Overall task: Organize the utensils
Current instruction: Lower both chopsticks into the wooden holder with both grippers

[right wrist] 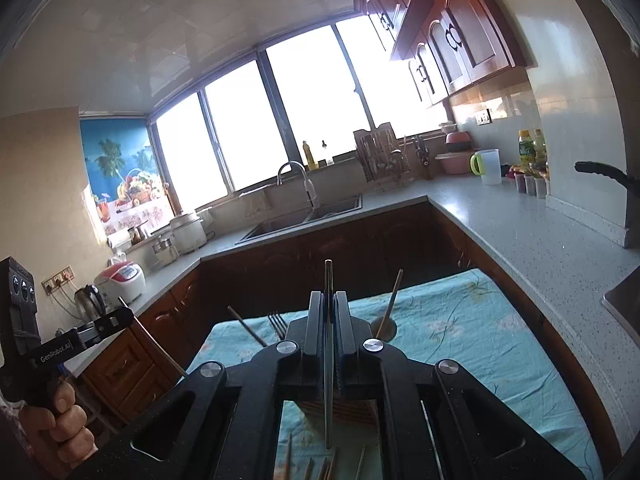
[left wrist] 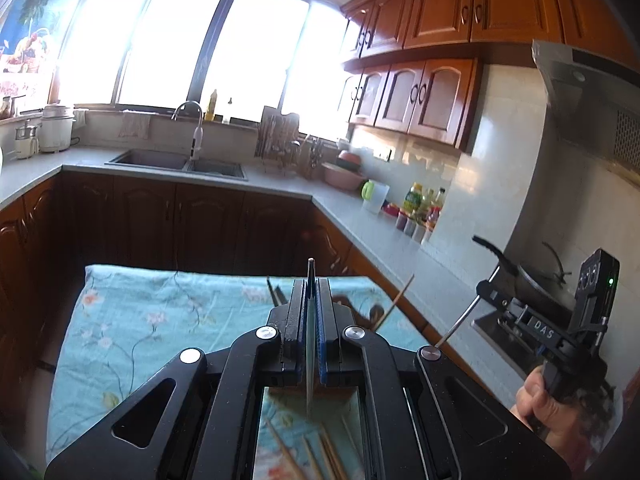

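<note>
Jaws of both grippers were clamped: left gripper (left wrist: 311,292) on a thin utensil handle (left wrist: 311,276), right gripper (right wrist: 329,308) on a dark utensil handle (right wrist: 328,280). Chopsticks (left wrist: 320,454), a fork (right wrist: 276,322) lay on the floral cloth (left wrist: 160,320) below.

Ahead of you a grey counter (right wrist: 520,240) runs round the kitchen in a U, with a double sink (left wrist: 176,162) and its arched faucet (left wrist: 191,120) under the bright window (left wrist: 180,40). To the left of the sink you have a white rice cooker (right wrist: 188,232), a red-and-white cooker (right wrist: 122,278) and a kettle (right wrist: 90,300). To its right stand a dish rack (right wrist: 380,156), pink bowls (right wrist: 456,156), a white jug with a green handle (right wrist: 489,166) and oil bottles (right wrist: 532,148). Wooden wall cabinets (left wrist: 440,12) hang above, and a floral turquoise cloth (left wrist: 160,320) lies spread below you.
</note>
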